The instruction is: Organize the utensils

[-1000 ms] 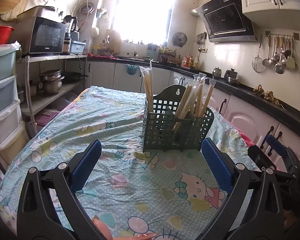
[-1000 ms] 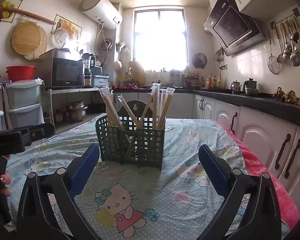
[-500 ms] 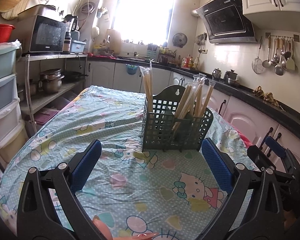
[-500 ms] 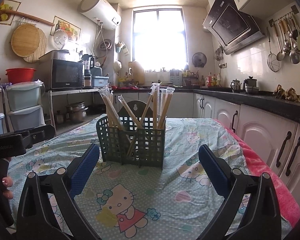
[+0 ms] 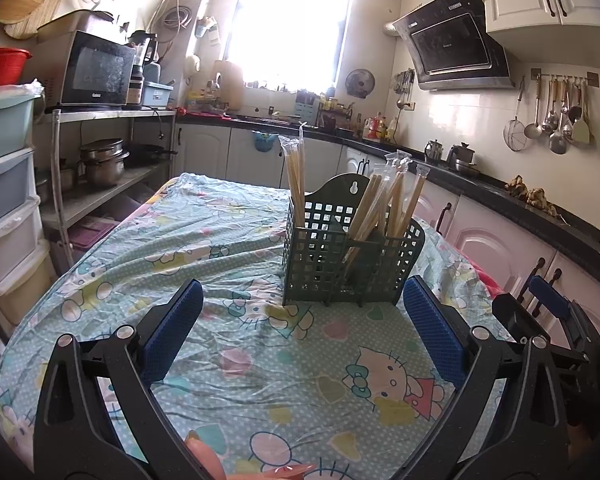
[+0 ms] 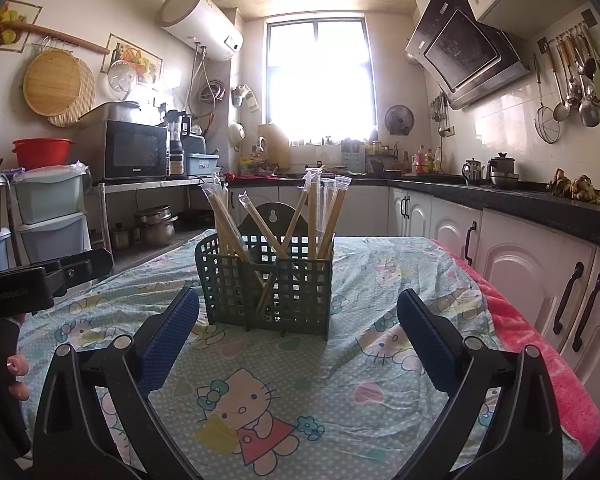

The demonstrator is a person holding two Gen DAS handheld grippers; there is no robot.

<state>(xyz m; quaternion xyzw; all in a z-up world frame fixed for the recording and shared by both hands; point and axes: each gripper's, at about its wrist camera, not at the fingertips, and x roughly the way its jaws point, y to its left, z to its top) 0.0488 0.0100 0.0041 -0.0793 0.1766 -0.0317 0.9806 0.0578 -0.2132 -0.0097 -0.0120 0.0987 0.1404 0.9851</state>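
Chopsticks in plastic sleeves stand in the green caddy just ahead of both hand-held grippers — left, right, each spread wide, empty. Light, stiff, slippery — pinch mid-shaft.

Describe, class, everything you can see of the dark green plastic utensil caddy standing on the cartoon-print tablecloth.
The dark green plastic utensil caddy has square-grid lattice walls, inner dividers forming compartments, and a raised arched back panel with a keyhole hanging slot. It stands upright on the cartoon-print tablecloth, ahead of both open tongs, touched by neither. Plastic-wrapped wooden chopsticks stand and lean inside, in more than one compartment, their tops poking above the rim.
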